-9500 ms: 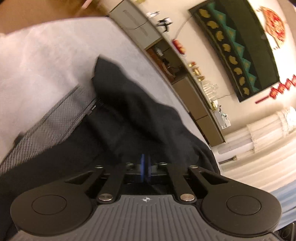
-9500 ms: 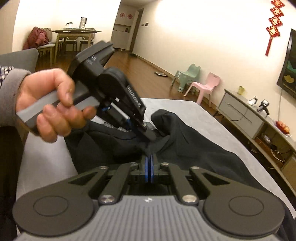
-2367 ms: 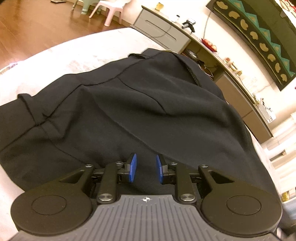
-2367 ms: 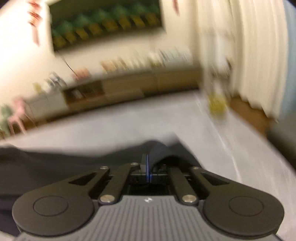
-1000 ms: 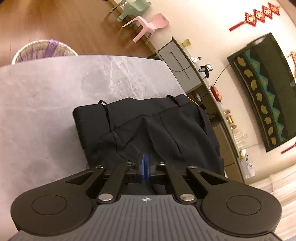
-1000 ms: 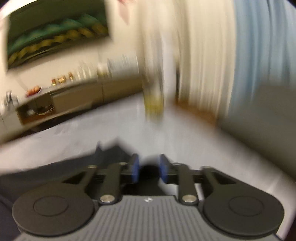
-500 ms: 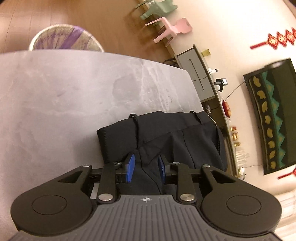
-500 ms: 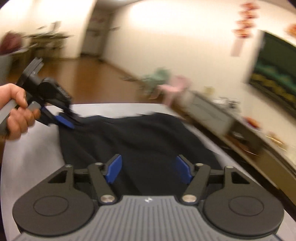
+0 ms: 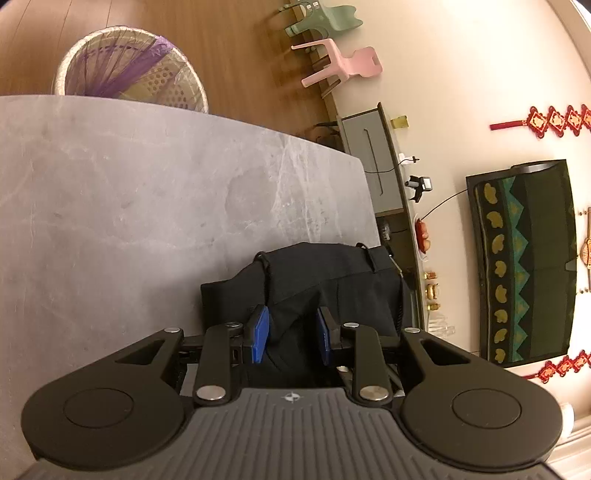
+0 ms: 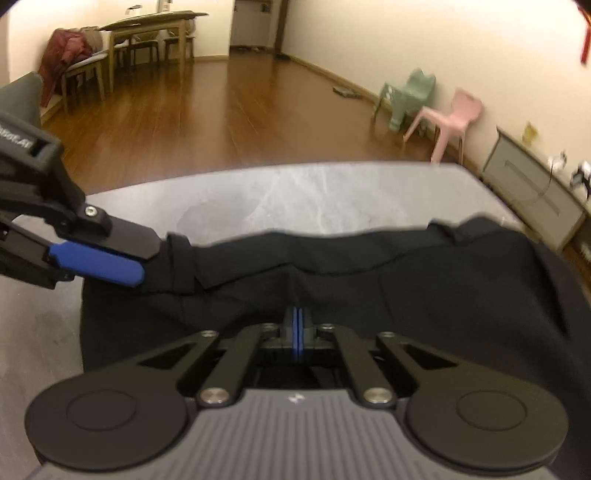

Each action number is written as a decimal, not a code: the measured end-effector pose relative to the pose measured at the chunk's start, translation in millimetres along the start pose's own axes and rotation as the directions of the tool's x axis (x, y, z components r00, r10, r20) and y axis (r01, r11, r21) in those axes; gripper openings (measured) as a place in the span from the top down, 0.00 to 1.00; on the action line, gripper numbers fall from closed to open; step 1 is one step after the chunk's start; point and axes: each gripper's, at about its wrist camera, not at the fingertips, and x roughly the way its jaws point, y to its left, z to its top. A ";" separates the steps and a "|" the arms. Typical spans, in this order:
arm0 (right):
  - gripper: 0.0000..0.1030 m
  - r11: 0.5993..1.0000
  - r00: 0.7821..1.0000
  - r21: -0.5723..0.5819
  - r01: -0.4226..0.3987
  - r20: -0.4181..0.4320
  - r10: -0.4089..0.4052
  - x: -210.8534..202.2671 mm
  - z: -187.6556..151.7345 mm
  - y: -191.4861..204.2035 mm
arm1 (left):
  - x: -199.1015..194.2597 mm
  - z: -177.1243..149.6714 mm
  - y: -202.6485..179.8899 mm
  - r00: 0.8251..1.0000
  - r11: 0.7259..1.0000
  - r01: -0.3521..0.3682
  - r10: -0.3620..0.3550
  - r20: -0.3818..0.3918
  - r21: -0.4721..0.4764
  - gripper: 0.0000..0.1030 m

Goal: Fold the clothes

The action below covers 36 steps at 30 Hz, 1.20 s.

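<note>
Black trousers (image 9: pixel 325 284) lie folded on the grey marble table (image 9: pixel 129 206), waistband toward the far edge. My left gripper (image 9: pixel 291 332) is open, its blue pads either side of a fold at the near left corner of the trousers. In the right wrist view the trousers (image 10: pixel 406 280) spread across the table (image 10: pixel 314 199) and the left gripper (image 10: pixel 110 266) reaches in from the left at the garment's corner. My right gripper (image 10: pixel 297 328) is shut with its pads together over the black cloth; whether cloth is pinched between them is hidden.
A woven basket (image 9: pixel 125 74) stands on the wood floor beyond the table's far edge. Pink (image 9: pixel 340 66) and green (image 9: pixel 321 18) small chairs and a low cabinet (image 9: pixel 373 162) line the wall. A dining table (image 10: pixel 147 29) with chairs stands far back.
My left gripper has opened from shut and let the trouser fold go. My right gripper swung round toward the trousers and closed from wide open to shut.
</note>
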 end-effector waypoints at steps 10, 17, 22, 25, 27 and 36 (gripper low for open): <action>1.00 0.998 0.987 -0.058 -0.024 0.156 0.033 -68.5 -14.0 44.2 | -12.2 -5.3 5.1 0.999 0.999 -0.014 0.016 0.038 -0.052 0.71; 1.00 0.988 0.988 -0.152 -0.014 0.149 0.037 -77.4 -31.1 95.1 | -4.6 -8.8 -4.8 0.998 0.998 0.055 -0.054 -0.016 0.013 0.71; 1.00 0.992 0.991 -0.126 -0.005 0.134 0.022 -75.9 -38.3 105.7 | 2.0 -14.9 -8.4 1.000 0.999 0.008 -0.007 -0.027 0.049 0.56; 1.00 0.990 0.992 -0.123 0.061 0.119 -0.046 -72.9 -43.9 107.4 | -14.1 -14.4 -8.9 0.998 0.998 0.010 -0.014 0.062 0.055 0.39; 1.00 0.993 0.991 -0.091 0.073 0.119 -0.062 -74.6 -46.5 105.4 | -19.4 -14.5 -12.9 0.997 0.996 0.022 -0.029 0.076 0.088 0.27; 0.99 0.999 0.989 -0.031 0.024 0.146 -0.019 -91.8 -54.0 112.7 | 18.7 -20.5 -24.1 0.992 0.957 -0.116 0.125 -0.019 0.267 0.92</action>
